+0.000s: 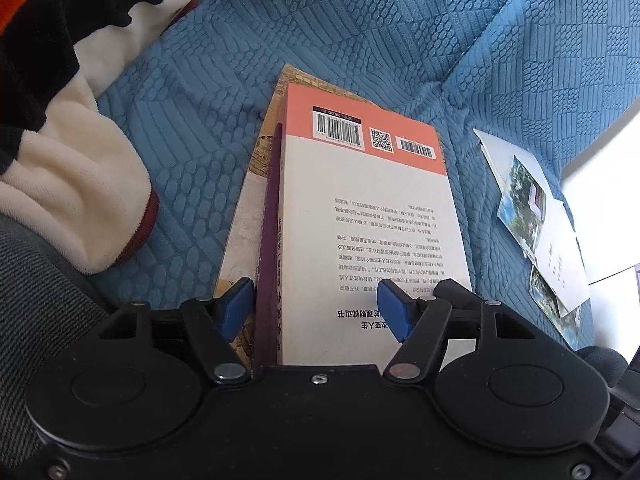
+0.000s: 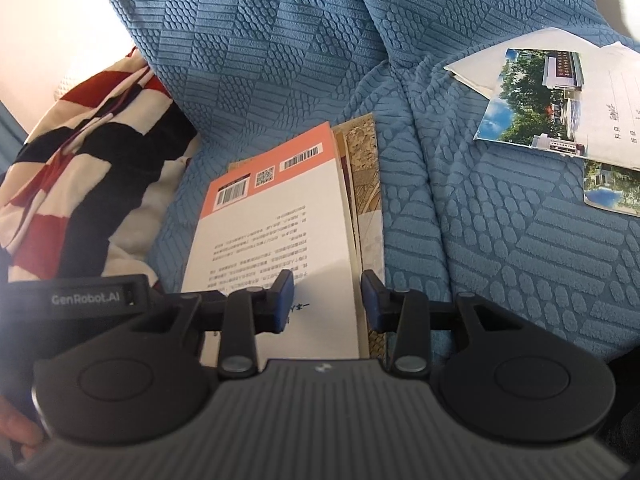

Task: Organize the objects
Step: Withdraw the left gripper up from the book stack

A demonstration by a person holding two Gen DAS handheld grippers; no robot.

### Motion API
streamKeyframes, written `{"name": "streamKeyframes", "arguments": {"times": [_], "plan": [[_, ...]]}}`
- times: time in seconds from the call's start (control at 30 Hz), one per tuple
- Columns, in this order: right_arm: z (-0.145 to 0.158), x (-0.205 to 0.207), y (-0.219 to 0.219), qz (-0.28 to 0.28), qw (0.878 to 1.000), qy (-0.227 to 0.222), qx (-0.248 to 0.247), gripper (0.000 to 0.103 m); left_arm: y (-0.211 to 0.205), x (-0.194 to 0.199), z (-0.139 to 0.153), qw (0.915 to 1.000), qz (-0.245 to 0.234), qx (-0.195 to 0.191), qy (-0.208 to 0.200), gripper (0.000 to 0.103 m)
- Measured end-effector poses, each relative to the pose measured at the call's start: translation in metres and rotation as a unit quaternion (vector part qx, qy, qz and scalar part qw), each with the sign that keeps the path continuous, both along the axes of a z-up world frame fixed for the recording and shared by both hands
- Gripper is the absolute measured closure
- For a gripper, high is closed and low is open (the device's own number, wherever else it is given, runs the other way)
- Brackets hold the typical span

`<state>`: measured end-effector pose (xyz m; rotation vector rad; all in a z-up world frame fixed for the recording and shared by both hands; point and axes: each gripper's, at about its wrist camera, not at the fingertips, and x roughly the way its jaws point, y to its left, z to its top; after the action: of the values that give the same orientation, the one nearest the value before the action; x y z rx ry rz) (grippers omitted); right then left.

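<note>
Black and blue, the left claw sits closest, low over the near end of a stack of books on a blue bumpy sofa cover. Its jaws stand apart, one on each side of the dark purple spine of the white and orange paperback book. The left pad looks close to the spine, but I cannot tell if either pad touches the book, so it is not squeezing it as far as I can see. The right claw is at the other long side of the same book, where the page edges are. Its jaws are apart too, with the page edge between them and a gap showing on both sides. The white and orange book lies face down on top of a flat tan picture book, which pokes out a little underneath. So two books already look stacked, and both claws seem to be lining them up or getting ready to lift them. More work is left, I think. Some loose photo cards and white papers lie in a messy pile well apart on the cover. A fluffy red, black and white striped blanket is bunched up on the other side.
</note>
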<state>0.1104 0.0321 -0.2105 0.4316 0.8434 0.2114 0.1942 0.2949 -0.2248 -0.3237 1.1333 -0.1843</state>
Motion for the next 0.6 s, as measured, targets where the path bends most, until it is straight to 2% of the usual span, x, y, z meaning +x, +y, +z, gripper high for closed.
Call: {"name": "streamKeyframes", "arguments": {"times": [0.17, 0.3, 0.5, 0.6], "plan": [[0.002, 0.000, 0.000, 0.000, 1.000, 0.009, 0.001, 0.063, -0.001, 0.000, 0.000, 1.0000, -0.006, 0.007, 0.001, 0.037], [0.010, 0.000, -0.004, -0.002, 1.000, 0.018, -0.005, 0.063, 0.004, 0.003, 0.002, 0.9999, -0.003, -0.004, 0.011, 0.037], [0.046, -0.008, -0.006, -0.003, 0.999, 0.007, -0.036, 0.063, 0.007, 0.000, 0.024, 0.9999, -0.007, 0.001, -0.010, 0.037], [0.074, -0.015, -0.005, 0.009, 0.999, -0.016, -0.046, 0.063, 0.011, -0.005, 0.043, 0.9997, 0.001, 0.005, -0.025, 0.038]]}}
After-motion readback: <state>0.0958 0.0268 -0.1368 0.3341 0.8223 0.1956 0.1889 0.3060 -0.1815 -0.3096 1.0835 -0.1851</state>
